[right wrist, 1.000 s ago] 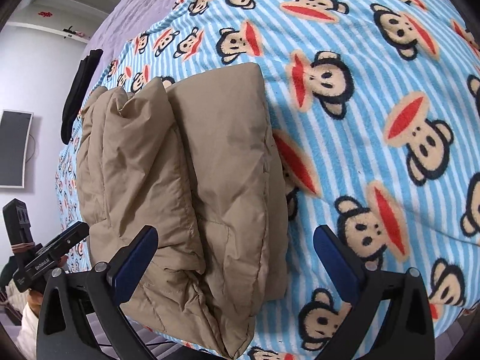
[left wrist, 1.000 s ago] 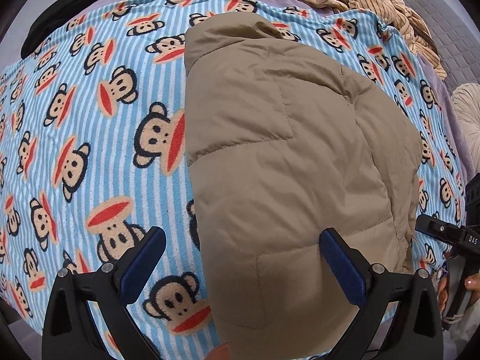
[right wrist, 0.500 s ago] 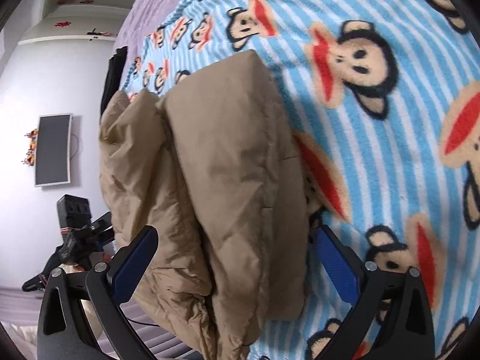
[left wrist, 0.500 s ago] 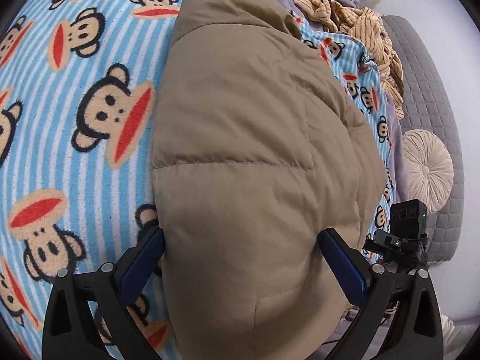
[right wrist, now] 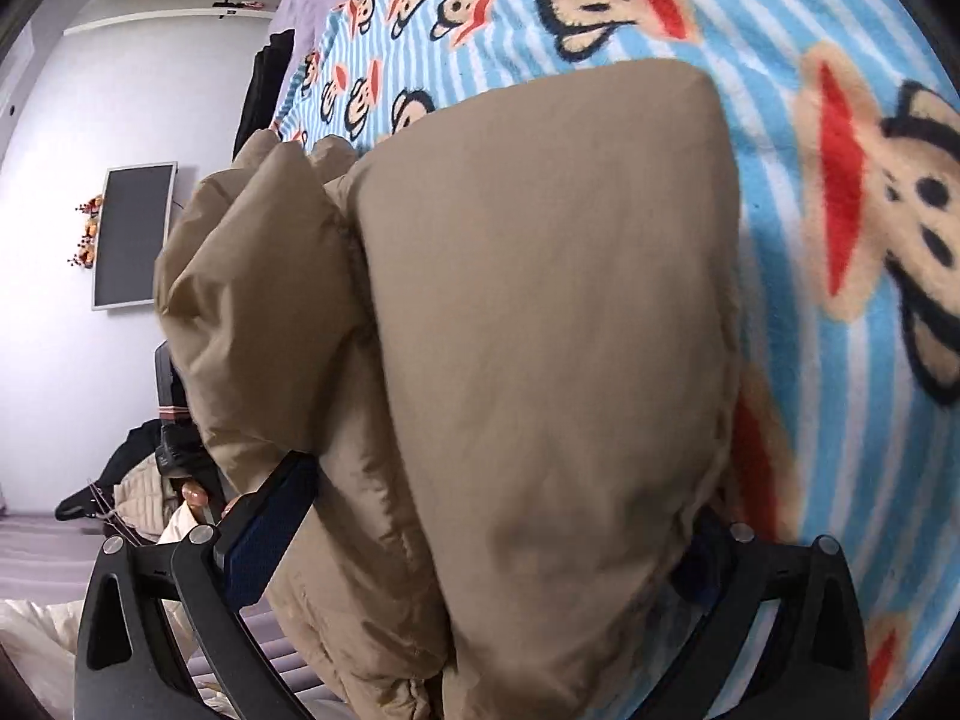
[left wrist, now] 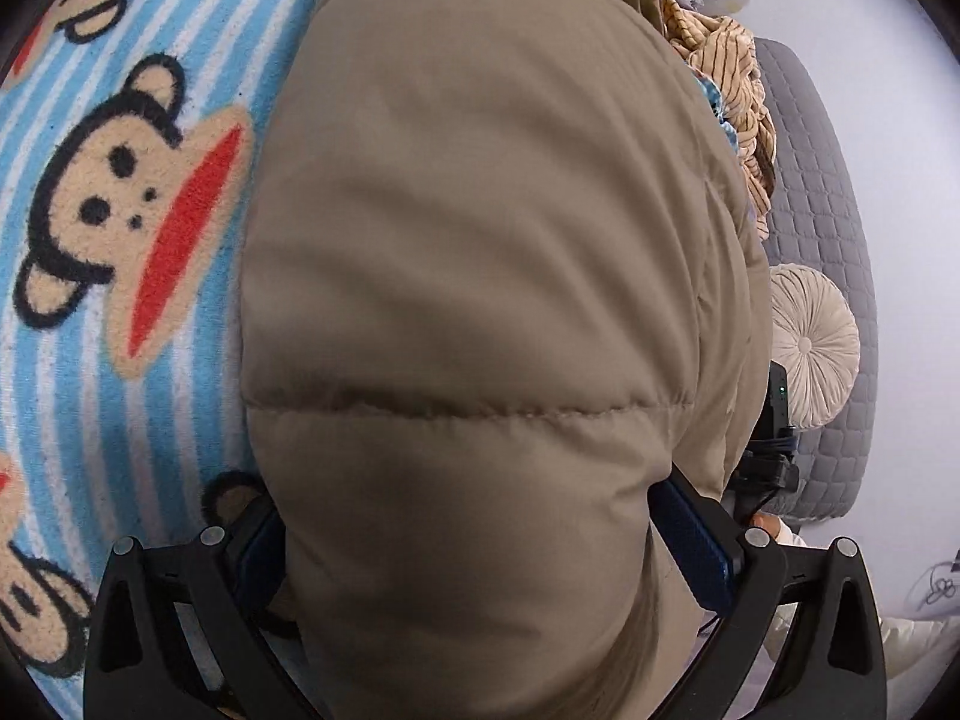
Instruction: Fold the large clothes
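A folded tan puffer jacket lies on a blue-striped monkey-print blanket. It fills most of the left wrist view and most of the right wrist view. My left gripper is open wide, one finger on each side of the jacket's near end. My right gripper is open wide too and straddles the jacket's other end. The bulging fabric hides part of each gripper's blue pads.
The monkey blanket covers a bed. A beige striped garment, a round cream cushion and a grey quilted headboard lie to the right. A wall screen and clothes on the floor are at the left.
Both grippers have moved in close from the jacket's two ends, and the jacket now sits between each pair of open fingers. The fingers stay wide apart.
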`<state>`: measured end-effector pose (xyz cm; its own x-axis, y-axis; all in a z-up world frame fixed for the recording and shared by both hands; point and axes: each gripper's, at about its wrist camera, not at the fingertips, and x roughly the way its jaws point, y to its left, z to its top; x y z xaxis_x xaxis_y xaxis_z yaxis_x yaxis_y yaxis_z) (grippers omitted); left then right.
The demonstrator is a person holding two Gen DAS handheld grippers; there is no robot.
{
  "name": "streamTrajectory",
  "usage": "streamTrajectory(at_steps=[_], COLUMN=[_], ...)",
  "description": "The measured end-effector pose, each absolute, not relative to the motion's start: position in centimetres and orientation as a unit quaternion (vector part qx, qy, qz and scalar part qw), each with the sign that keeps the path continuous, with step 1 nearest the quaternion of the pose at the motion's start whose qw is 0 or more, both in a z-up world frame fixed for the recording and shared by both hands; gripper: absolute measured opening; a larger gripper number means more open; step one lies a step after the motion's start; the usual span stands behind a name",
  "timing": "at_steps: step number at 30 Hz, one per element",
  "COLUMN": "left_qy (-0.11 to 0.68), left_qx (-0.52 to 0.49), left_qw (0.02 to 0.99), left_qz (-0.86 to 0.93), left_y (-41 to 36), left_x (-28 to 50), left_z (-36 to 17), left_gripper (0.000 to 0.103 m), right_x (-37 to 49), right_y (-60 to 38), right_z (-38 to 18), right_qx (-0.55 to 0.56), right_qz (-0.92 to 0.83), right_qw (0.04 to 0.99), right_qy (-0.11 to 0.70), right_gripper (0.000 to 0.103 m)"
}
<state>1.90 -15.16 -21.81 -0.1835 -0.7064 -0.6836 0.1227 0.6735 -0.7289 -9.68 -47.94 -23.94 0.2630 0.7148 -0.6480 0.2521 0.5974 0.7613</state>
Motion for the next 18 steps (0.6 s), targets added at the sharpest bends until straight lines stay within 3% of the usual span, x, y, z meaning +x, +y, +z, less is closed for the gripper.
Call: streamTrajectory(at_steps=[4,10,12,15,18], left_qy=[0.673,0.633,0.629,0.626,0.631], left_qx=[-0.157,-0.072,-0.068,-0.053,-0.047], left_qw=[0.653,0.707,0.711,0.716,0.715], left_qz=[-0.311,-0.308,-0.309,-0.306,-0.298], left_y=[-16.6,-19.0,-18.9,-19.8,-19.7], left_x=[1.3,0.3,0.0,-0.1,-0.4], left_z=[-19.9,-15.5,-14.7,-13.7,-13.3], left_gripper=[0.103,0.077,0.073,0.073,0.073], right_x=[-8.3,-8.8,-9.0,-9.2,-9.7], right_y=[-47.5,-47.3,-47.1,-46.7,-46.1], right_z=[-25.9,-25.9,-25.4,-24.2,-23.2], right_qx=[0.424,0.482,0.489,0.485,0.478], right_qz=[0.169,0.161,0.161,0.163,0.165], right_qw=[0.662,0.63,0.632,0.644,0.65], right_qy=[0.595,0.587,0.579,0.569,0.566], right_gripper=[0.103,0.1,0.077,0.062,0.057])
